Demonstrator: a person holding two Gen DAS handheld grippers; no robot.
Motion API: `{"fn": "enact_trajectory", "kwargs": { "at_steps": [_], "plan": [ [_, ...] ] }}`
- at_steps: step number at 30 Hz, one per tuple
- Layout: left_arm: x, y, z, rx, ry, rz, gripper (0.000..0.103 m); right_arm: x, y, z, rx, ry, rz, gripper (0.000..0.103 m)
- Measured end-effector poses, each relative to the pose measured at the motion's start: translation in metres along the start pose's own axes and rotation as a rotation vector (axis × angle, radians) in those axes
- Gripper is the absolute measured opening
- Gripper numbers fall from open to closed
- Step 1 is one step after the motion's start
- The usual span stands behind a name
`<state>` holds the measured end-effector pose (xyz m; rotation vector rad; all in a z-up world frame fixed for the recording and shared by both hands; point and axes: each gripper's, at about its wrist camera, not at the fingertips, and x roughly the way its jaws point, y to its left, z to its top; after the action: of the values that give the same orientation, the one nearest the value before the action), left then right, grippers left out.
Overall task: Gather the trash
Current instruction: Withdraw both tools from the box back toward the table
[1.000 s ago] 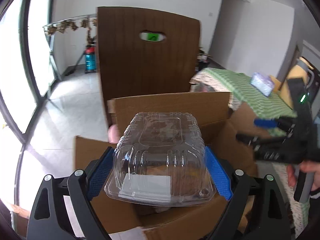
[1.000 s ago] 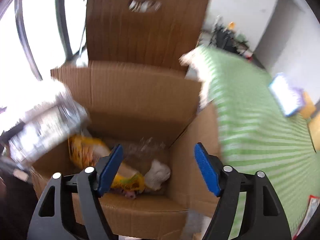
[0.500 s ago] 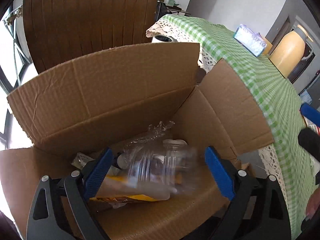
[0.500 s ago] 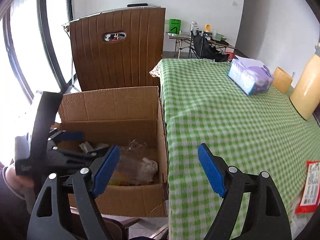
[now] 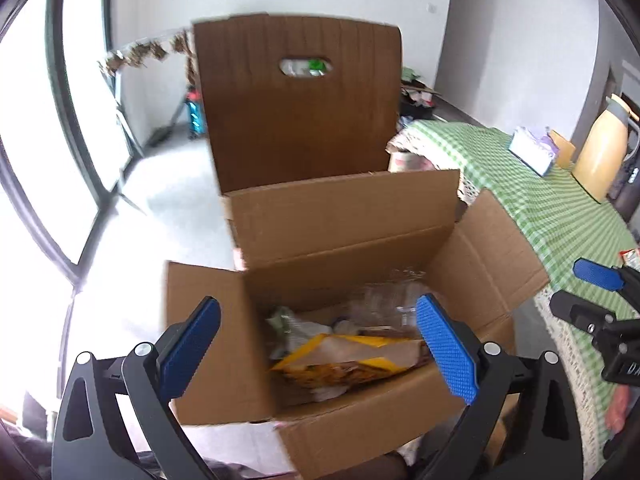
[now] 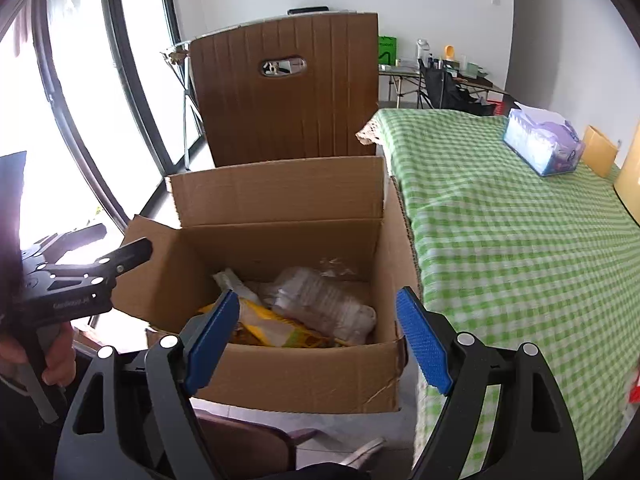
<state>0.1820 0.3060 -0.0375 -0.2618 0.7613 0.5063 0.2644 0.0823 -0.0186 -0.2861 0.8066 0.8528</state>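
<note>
Trash — a clear plastic clamshell container (image 6: 320,304) and yellow snack wrapper (image 5: 352,360) — lies inside the brown cardboard box (image 6: 280,200), over which the left gripper (image 5: 320,344), just released wider, and right gripper (image 6: 320,336) hang empty, while a red packet (image 5: 630,256) beyond the box waits on the green-checked surface (image 6: 500,220).

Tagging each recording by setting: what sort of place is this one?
Most likely a home dining area: a table under a green-and-white checked tablecloth, a brown slatted wooden chair back, and a purple tissue box on it. An open cardboard box holds trash beside the table.
</note>
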Motion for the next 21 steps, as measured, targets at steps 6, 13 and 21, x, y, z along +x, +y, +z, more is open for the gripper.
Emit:
{"fn": "enact_trajectory", "kwargs": {
  "at_steps": [6,13,21],
  "plan": [
    [-0.078,0.004,-0.001,-0.016,-0.25,0.05,0.095,-0.051,0.008,-0.005,-0.028,-0.187,-0.022,0.077],
    [-0.124,-0.032,-0.003,0.023,-0.407,0.016,0.095,-0.126,0.004,-0.033,-0.061,-0.45,-0.113,0.077],
    [-0.147,-0.098,-0.019,0.101,-0.4,-0.091,0.095,-0.192,-0.056,-0.079,0.087,-0.519,-0.233,0.077]
  ]
}}
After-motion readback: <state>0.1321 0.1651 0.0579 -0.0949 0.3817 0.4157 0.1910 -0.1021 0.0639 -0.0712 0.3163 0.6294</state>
